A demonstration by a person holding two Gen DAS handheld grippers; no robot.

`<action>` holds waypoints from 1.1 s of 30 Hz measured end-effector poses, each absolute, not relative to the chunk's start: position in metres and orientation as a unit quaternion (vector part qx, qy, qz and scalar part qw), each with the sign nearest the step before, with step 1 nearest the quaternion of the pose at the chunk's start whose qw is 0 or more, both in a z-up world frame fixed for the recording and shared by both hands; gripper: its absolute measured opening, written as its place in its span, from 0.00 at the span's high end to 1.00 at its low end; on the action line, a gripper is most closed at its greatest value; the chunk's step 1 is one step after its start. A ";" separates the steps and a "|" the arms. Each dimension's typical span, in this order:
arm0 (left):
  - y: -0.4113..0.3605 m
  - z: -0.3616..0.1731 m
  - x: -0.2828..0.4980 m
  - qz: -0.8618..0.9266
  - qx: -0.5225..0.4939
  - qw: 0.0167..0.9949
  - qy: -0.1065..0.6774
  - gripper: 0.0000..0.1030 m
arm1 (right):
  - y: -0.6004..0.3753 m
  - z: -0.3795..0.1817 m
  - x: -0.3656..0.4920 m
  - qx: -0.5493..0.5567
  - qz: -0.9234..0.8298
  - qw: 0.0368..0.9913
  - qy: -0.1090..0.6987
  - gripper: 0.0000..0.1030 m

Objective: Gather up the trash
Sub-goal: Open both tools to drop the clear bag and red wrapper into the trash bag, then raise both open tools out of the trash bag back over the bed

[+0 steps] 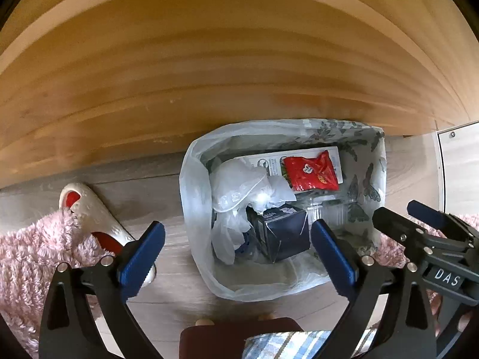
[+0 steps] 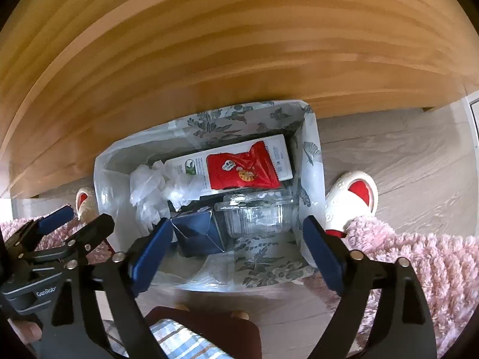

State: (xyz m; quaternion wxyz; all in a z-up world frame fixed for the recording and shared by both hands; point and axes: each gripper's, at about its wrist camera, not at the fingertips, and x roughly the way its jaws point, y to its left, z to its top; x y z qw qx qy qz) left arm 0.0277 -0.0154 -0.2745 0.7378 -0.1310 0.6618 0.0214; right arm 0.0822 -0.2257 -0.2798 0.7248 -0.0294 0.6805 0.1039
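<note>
A trash bin lined with a clear plastic bag (image 1: 194, 209) (image 2: 103, 185) stands on the floor under a wooden table edge. Inside lie a red snack wrapper (image 1: 311, 170) (image 2: 242, 169) on a white carton (image 1: 269, 161) (image 2: 185, 167), crumpled clear plastic (image 1: 239, 191) (image 2: 149, 188), a dark blue box (image 1: 284, 236) (image 2: 197, 230) and a clear plastic clamshell (image 1: 326, 212) (image 2: 257, 215). My left gripper (image 1: 238, 257) is open and empty above the bin; it also shows in the right wrist view (image 2: 76, 217). My right gripper (image 2: 236, 248) is open and empty above the bin, seen too at the right of the left wrist view (image 1: 401, 214).
The wooden tabletop (image 1: 209, 74) (image 2: 239, 45) fills the upper view. White-and-red slippers (image 1: 89, 206) (image 2: 356, 197) and pink fluffy trouser legs (image 1: 30, 254) (image 2: 419, 263) flank the bin. A dark red stool edge (image 1: 239, 332) (image 2: 209, 320) lies below, on grey wood floor (image 2: 404, 155).
</note>
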 end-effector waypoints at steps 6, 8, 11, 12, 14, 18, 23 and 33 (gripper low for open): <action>-0.014 -0.269 0.027 0.024 -0.132 0.744 0.655 0.07 | -0.228 -0.276 0.082 -0.024 0.112 0.730 0.674 0.11; -0.013 -0.266 0.026 0.026 -0.131 0.748 0.650 0.07 | -0.228 -0.275 0.083 -0.018 0.116 0.730 0.673 0.11; -0.013 -0.261 0.025 0.026 -0.126 0.755 0.643 0.07 | -0.228 -0.271 0.083 -0.017 0.119 0.733 0.669 0.11; -0.013 -0.260 0.025 0.027 -0.124 0.757 0.641 0.07 | -0.228 -0.270 0.083 -0.018 0.118 0.735 0.667 0.11; -0.012 -0.257 0.024 0.030 -0.120 0.760 0.639 0.07 | -0.229 -0.268 0.082 -0.019 0.117 0.738 0.664 0.11; -0.010 -0.251 0.024 0.038 -0.114 0.768 0.629 0.07 | -0.231 -0.264 0.083 -0.016 0.114 0.744 0.658 0.11; -0.009 -0.244 0.023 0.041 -0.108 0.776 0.620 0.07 | -0.231 -0.260 0.083 -0.016 0.114 0.749 0.653 0.11; -0.001 -0.219 0.014 0.039 -0.113 0.801 0.587 0.07 | -0.237 -0.234 0.076 -0.007 0.123 0.779 0.615 0.11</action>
